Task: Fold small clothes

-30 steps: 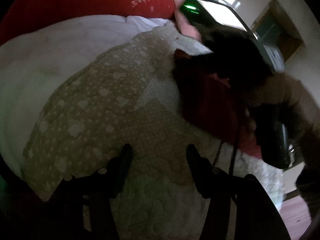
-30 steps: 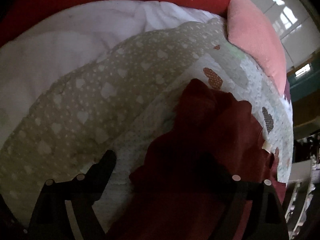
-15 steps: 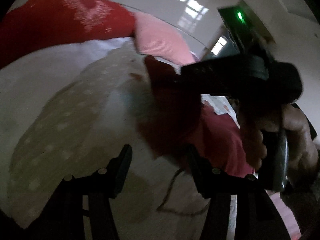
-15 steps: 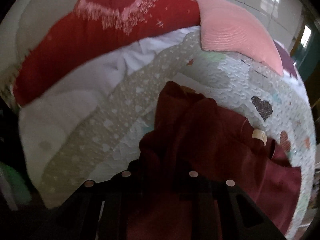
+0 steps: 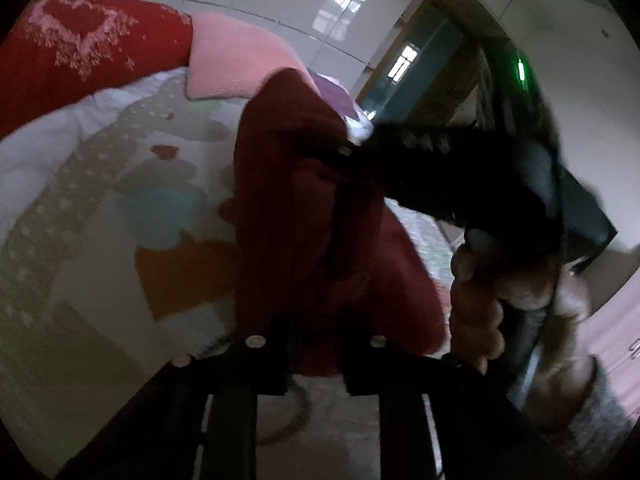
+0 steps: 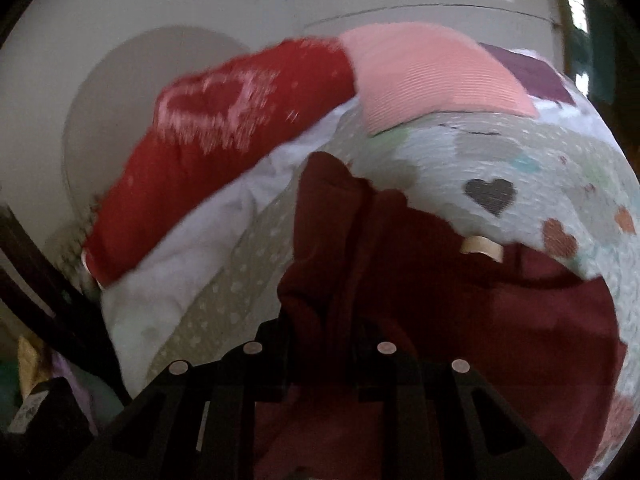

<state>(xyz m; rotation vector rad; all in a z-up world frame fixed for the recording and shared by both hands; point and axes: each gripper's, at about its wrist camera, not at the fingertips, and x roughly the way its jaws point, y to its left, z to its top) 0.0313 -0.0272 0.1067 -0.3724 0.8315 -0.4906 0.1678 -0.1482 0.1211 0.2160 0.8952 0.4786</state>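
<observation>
A dark red garment point(image 5: 304, 216) hangs lifted above the quilt, bunched between both grippers. My left gripper point(image 5: 316, 344) is shut on its lower edge. My right gripper point(image 6: 324, 336) is shut on another edge of the same garment point(image 6: 400, 272), which has a tan label point(image 6: 480, 246) near its neck and trails onto the quilt to the right. In the left wrist view the right gripper point(image 5: 360, 148) reaches in from the right, held by a hand point(image 5: 500, 300), and grips the cloth high up.
The patterned heart quilt point(image 6: 520, 160) covers a bed. A red heart pillow point(image 6: 240, 120) and a pink pillow point(image 6: 432, 76) lie at its far end, with white bedding point(image 6: 192, 260) on the left. A doorway point(image 5: 420, 60) shows behind.
Both grippers have closed on the red garment, the right one first, and lifted it off the quilt. The views have tilted up toward the pillows and wall.
</observation>
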